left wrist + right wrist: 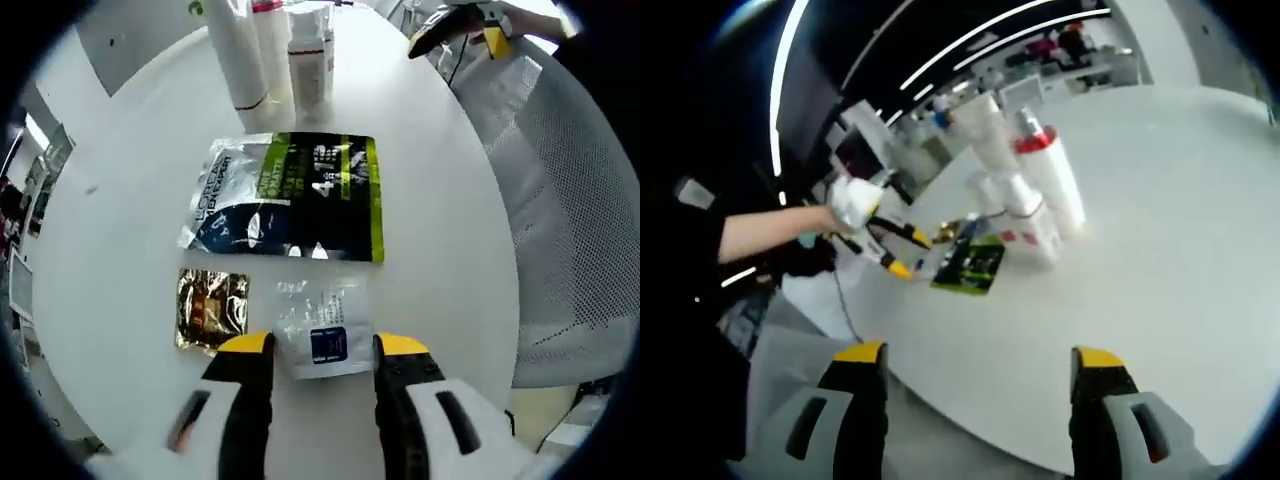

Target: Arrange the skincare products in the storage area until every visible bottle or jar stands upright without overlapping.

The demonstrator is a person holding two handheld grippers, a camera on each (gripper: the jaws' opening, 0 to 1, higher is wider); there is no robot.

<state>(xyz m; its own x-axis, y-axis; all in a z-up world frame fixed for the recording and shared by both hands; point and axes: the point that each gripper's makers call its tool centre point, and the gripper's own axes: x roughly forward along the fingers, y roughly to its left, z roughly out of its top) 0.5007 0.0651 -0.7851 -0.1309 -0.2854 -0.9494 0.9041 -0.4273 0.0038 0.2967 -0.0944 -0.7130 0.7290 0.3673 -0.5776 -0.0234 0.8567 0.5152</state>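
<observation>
Several white bottles (240, 55) with red bands stand upright in a tight group at the far side of the round white table (120, 200). A dark blue and green packet (290, 195) lies flat in front of them. Nearer lie a gold sachet (212, 308) and a small clear sachet with a blue label (322, 328). My left gripper (322, 345) is open, its yellow tips on either side of the clear sachet. In the right gripper view the bottles (1040, 190) and packet (975, 262) sit ahead. My right gripper (980, 355) is open and empty, off the table's edge.
A white mesh chair (570, 200) stands close to the table's right edge. The right gripper (455, 35) hovers beyond the bottles. A gloved hand holds the left gripper (910, 255) over the sachets. A grey chair (780, 360) is below the table edge.
</observation>
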